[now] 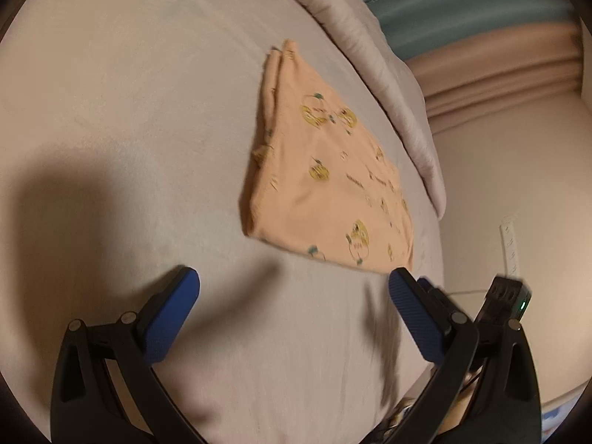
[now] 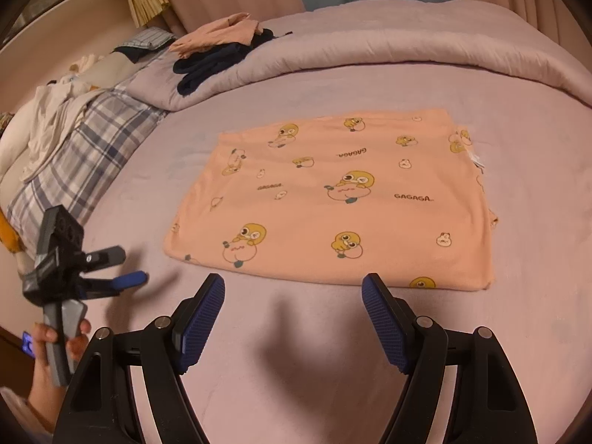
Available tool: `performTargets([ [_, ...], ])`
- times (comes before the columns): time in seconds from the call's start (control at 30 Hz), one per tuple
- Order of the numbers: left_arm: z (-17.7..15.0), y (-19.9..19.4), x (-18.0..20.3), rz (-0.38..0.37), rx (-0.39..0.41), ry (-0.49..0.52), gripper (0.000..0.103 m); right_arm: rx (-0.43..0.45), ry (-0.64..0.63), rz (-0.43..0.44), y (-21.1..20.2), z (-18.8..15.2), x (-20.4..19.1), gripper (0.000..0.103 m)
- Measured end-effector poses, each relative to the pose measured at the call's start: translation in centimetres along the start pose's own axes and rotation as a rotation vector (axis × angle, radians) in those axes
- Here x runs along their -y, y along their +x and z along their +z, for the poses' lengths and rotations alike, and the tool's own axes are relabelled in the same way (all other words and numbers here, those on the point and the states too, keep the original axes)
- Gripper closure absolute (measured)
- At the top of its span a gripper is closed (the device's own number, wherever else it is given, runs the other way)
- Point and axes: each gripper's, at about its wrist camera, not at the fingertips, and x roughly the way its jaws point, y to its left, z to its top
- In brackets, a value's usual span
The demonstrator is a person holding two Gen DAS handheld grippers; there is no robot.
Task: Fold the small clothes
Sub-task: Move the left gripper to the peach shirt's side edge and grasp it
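Left wrist view motion-blurred: prints on folded peach cartoon-print cotton garment [image 1: 325, 170] unreadable. Rumpled peach cloth [image 2: 222, 33] and dark navy clothes [image 2: 214, 61] piled on bed's far-left edge, too bunched to identify. Person's left hand [image 2: 55, 336] cut by frame edge.

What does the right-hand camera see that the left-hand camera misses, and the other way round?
Only the right wrist view shows the dark clothes heaped on the rolled duvet, the plaid pillow and the left gripper in a hand. Only the left wrist view shows a white cable beyond the bed. Both show the folded peach garment on the sheet, and open jaws.
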Motion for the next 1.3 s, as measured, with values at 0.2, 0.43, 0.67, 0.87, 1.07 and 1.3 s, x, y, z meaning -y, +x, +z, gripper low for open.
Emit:
performTargets([
  [0.2,2.9,1.7,-0.1,-0.082,-0.02,-0.015,0.001,-0.005,0.004,0.003,0.5,0.3,0.2,0.026],
  [0.43,6.4,4.9,1.4,-0.086,-0.069,0.043,0.001,-0.01,0.015,0.002,0.9,0.5,0.7,0.026],
  [0.67,9.6,7.6,2.7,-0.056,-0.115,0.085,0.001,-0.015,-0.004,0.009,2.1,1.5,0.3,0.026],
  [0.87,11.4,8.9,3.2,-0.036,-0.11,0.081,0.001,-0.001,-0.031,-0.002,3.3,3.3,-0.1,0.026],
  [1.07,11.8,9.6,4.5,0.071,-0.107,0.138,0.009,0.008,0.025,-0.001,5.3,6.5,0.9,0.026],
  [1.3,11.7,10.1,4.4,0.157,-0.113,0.153,0.028,-0.009,0.074,-0.028,7.6,8.4,1.2,0.026],
])
